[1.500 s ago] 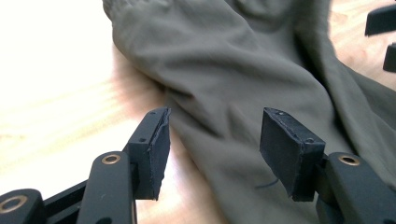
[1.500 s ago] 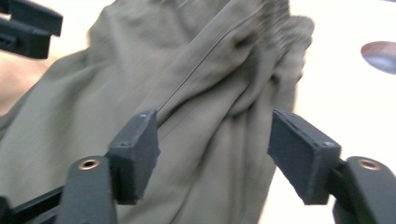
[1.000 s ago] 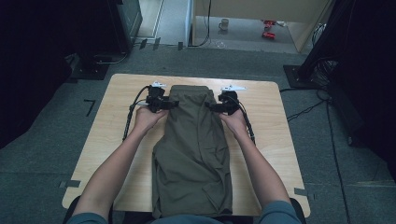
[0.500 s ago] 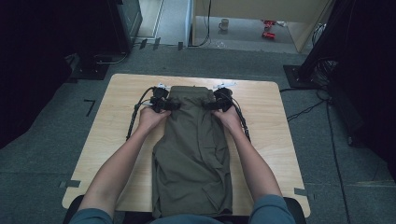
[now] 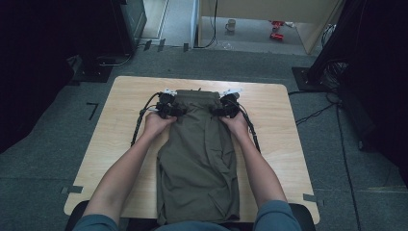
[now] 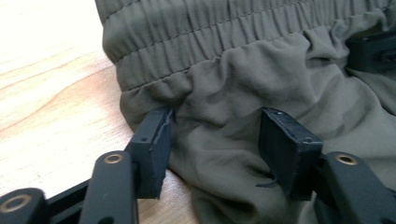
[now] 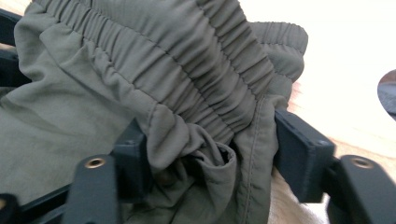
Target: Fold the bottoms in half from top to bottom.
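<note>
Two hand-held grippers work at the far end of an olive garment that lies lengthwise down the middle of the wooden surface in the high view, its elastic waistband away from the person. There the left hand-held gripper sits at the garment's left waist corner and the right hand-held gripper at its right one, both touching the cloth. On the floor beyond the surface stands a mug; what it holds cannot be told.

From the left gripper view, the jaws have just been closing and stand apart, with a fold of the olive garment just below the waistband bunched between them; one pad touches the cloth edge, and the other sits against the fold.

From the right gripper view, the jaws have just been closing, and gathered waistband cloth fills the gap between them, pressed by both pads.
</note>
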A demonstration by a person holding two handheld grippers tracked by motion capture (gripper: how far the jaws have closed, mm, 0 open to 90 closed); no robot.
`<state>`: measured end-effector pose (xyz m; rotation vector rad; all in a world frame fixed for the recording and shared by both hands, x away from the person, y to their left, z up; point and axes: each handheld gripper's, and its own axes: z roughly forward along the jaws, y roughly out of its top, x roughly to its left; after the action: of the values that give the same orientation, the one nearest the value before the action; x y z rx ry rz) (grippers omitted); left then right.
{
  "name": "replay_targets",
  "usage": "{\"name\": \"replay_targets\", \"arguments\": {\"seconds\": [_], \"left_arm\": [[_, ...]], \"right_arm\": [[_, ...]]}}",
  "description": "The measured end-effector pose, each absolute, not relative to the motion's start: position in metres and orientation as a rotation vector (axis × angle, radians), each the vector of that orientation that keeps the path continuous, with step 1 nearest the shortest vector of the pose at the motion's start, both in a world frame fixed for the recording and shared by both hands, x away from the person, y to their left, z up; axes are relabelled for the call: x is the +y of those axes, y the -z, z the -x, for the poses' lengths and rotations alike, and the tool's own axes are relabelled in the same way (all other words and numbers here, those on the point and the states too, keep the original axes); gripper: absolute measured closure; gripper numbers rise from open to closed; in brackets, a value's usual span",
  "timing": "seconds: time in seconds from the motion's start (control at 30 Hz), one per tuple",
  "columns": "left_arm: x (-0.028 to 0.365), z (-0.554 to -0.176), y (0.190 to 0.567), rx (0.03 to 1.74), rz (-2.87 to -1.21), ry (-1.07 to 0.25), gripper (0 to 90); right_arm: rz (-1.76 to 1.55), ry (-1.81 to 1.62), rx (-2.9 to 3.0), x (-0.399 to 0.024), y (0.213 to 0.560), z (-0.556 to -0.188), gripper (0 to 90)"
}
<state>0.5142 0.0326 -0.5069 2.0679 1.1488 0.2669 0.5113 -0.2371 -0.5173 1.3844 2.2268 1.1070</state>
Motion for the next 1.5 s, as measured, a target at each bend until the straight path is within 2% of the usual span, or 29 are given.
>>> {"name": "replay_targets", "arguments": {"seconds": [0.23,0.4,0.53,0.67,0.8,0.93,1.03,1.13,1.2,1.27,1.5], "left_arm": [[0.027,-0.513,0.509,1.112,-2.070,-0.290,63.1],[0.028,-0.515,0.511,1.122,-2.037,-0.243,73.0],[0.027,-0.515,0.512,1.124,-2.023,-0.195,81.1],[0.025,-0.514,0.510,1.113,-2.043,-0.194,86.3],[0.028,-0.516,0.509,1.138,-2.033,-0.178,84.4],[0.032,-0.517,0.507,1.182,-2.012,-0.159,66.6],[0.033,-0.516,0.508,1.177,-2.003,-0.153,57.2],[0.032,-0.516,0.509,1.166,-1.989,-0.145,52.7],[0.029,-0.516,0.511,1.160,-1.978,-0.150,54.0],[0.027,-0.517,0.512,1.162,-1.968,-0.136,59.5],[0.015,-0.518,0.509,1.137,-2.025,-0.146,83.6]], "right_arm": [[-1.374,-1.147,2.203,-0.238,0.520,-0.511,49.2],[-1.423,-1.198,2.193,-0.243,0.521,-0.511,57.2],[-1.429,-1.213,2.193,-0.247,0.521,-0.509,68.9],[-1.427,-1.198,2.207,-0.247,0.520,-0.509,72.9],[-1.449,-1.198,2.224,-0.249,0.519,-0.510,77.2],[-1.474,-1.211,2.229,-0.252,0.518,-0.510,79.6],[-1.503,-1.256,2.218,-0.255,0.521,-0.511,80.3],[-1.476,-1.278,2.215,-0.257,0.523,-0.510,80.4],[-1.481,-1.279,2.215,-0.257,0.523,-0.511,80.4],[-1.477,-1.265,2.220,-0.256,0.522,-0.511,80.4],[-1.481,-1.215,2.227,-0.252,0.519,-0.511,81.3]]}}
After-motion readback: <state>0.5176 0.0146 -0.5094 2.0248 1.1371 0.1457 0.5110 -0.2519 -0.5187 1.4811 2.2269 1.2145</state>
